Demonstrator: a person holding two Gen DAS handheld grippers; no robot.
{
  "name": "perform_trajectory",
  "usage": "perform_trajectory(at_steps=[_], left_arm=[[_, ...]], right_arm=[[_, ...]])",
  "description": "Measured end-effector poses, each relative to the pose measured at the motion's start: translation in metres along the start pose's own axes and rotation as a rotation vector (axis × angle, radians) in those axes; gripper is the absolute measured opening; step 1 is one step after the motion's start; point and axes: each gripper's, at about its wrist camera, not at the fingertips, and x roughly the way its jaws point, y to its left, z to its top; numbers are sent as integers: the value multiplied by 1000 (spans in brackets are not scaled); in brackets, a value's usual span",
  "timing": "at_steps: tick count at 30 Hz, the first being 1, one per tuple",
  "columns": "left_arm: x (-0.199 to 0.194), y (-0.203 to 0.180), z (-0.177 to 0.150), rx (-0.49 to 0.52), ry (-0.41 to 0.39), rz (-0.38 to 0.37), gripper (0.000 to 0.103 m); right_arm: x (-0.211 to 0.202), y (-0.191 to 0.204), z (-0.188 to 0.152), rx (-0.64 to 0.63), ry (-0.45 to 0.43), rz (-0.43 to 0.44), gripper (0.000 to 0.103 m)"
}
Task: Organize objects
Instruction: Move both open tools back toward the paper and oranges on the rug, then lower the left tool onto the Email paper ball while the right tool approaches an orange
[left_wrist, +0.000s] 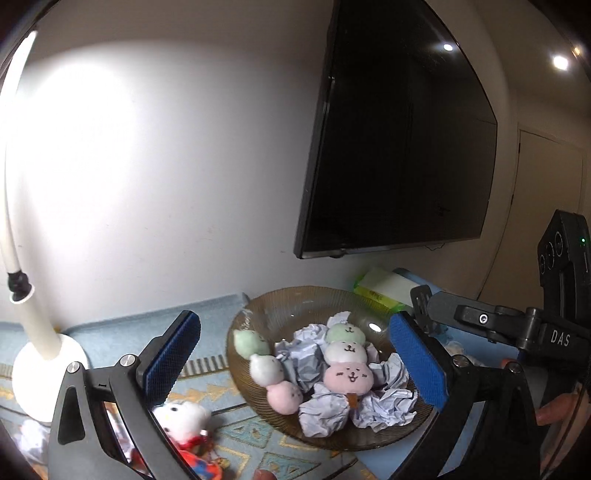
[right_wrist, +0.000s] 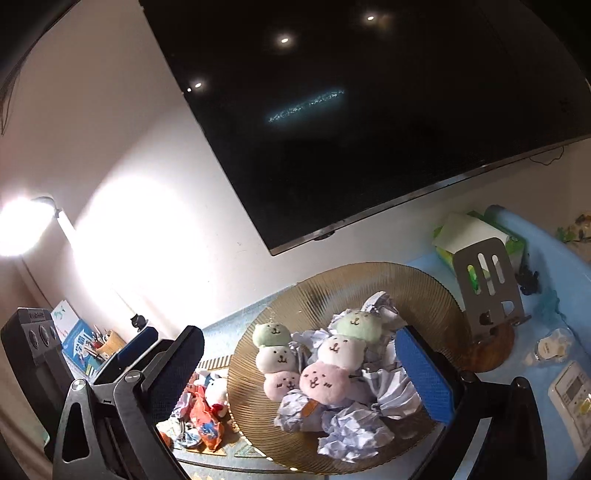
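Note:
An amber ribbed glass bowl (left_wrist: 258, 306) (right_wrist: 406, 280) stands on a patterned mat. It holds two plush dango skewers, each green, white and pink: a larger one (left_wrist: 345, 352) (right_wrist: 338, 350) and a smaller one (left_wrist: 264, 363) (right_wrist: 277, 356). Crumpled paper balls (left_wrist: 325, 413) (right_wrist: 351, 432) lie around them. My left gripper (left_wrist: 295, 319) is open and low in front of the bowl, nothing between its blue pads. My right gripper (right_wrist: 299, 332) is open too, framing the bowl's contents without touching them. A white plush toy (left_wrist: 183, 410) (right_wrist: 216, 391) lies on the mat left of the bowl.
A white lamp base (left_wrist: 40, 354) stands at the left and a dark TV (left_wrist: 399, 140) hangs on the wall. Behind the bowl are a green tissue pack (left_wrist: 376, 288) and a metal stand (right_wrist: 487, 288). A remote (right_wrist: 572, 395) lies right. A pen cup (right_wrist: 107, 343) sits far left.

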Motion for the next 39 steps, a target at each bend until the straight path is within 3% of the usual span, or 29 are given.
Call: perform_trajectory(at_steps=[5, 8, 11, 14, 17, 20, 23, 24, 29, 39], left_arm=[[-46, 61, 28, 7, 10, 138, 103], [-69, 110, 20, -7, 96, 225, 103], [-77, 166, -14, -50, 223, 299, 103], [-80, 214, -63, -93, 343, 318, 103], [-75, 242, -104, -103, 443, 328, 103], [-60, 257, -126, -124, 521, 350, 102], [-56, 259, -123, -93, 514, 349, 103], [-50, 260, -126, -88, 548, 345, 103], [-42, 260, -128, -80, 537, 336, 103], [-41, 261, -133, -80, 537, 336, 103]], right_arm=[[-6, 55, -3, -64, 6, 25, 103], [2, 94, -21, -100, 31, 75, 103], [24, 134, -57, -144, 105, 132, 103], [55, 173, -110, -234, 227, 164, 103], [88, 204, -174, -414, 373, 106, 103], [110, 223, -221, -536, 472, 73, 103], [138, 235, -239, -570, 529, 16, 103], [143, 239, -239, -588, 506, -4, 103], [170, 248, -229, -560, 505, -15, 103], [173, 249, -229, -560, 505, -15, 103]])
